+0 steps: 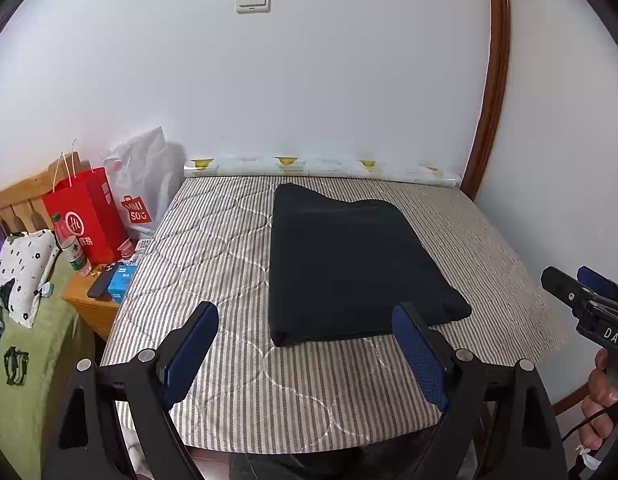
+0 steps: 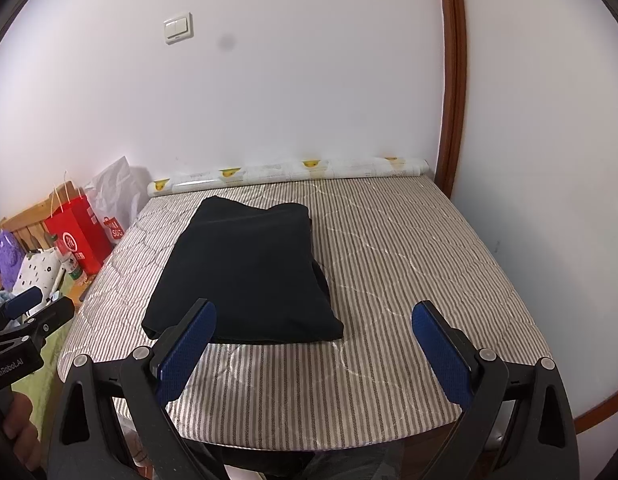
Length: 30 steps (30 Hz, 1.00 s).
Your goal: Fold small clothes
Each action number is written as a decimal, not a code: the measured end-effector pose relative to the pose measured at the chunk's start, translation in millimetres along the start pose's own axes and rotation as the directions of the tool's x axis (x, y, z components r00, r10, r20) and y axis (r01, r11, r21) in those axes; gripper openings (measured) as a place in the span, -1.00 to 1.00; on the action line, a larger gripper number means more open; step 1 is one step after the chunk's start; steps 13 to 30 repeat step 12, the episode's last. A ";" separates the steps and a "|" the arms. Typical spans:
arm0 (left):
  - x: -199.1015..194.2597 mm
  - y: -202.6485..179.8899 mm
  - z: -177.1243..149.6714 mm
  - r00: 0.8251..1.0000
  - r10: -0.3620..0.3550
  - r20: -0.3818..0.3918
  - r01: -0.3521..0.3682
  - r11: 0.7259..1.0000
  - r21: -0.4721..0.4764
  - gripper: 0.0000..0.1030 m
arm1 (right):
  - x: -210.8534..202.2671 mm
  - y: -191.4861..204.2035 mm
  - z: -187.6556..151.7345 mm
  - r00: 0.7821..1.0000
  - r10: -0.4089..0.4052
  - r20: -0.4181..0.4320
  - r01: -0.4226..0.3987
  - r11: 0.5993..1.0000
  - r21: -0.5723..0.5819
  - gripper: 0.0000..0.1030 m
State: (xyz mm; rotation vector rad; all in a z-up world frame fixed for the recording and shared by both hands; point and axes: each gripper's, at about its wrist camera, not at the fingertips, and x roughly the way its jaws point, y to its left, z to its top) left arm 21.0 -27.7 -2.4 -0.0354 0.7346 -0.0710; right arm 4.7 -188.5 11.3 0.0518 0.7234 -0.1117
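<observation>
A black garment [image 1: 349, 264] [image 2: 245, 268] lies folded into a rectangle on the striped quilted pad [image 1: 213, 248] [image 2: 409, 264]. My left gripper [image 1: 305, 312] hovers open above the pad's near edge, just short of the garment's front fold, with nothing between its blue pads [image 1: 189, 356]. My right gripper [image 2: 313, 312] is also open and empty, to the right of the garment's near corner. Each gripper shows in the other's view: the right one [image 1: 565, 284] at the right edge, the left one [image 2: 45, 308] at the left edge.
A rolled sheet with yellow prints [image 1: 317, 168] [image 2: 289, 174] lies along the wall behind the pad. Left of the pad are red shopping bags [image 1: 85, 216], a bottle [image 1: 71, 248], a small wooden stand [image 1: 89, 300] and a green-covered bed [image 1: 25, 380]. A brown door frame [image 1: 493, 80] stands at right.
</observation>
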 end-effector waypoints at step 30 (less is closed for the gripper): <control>6.3 7.0 -2.5 1.000 0.013 -0.001 -0.013 1.000 -0.016 0.71 | 3.3 6.8 -1.3 1.000 0.007 0.006 -0.007 1.000 -0.018 0.89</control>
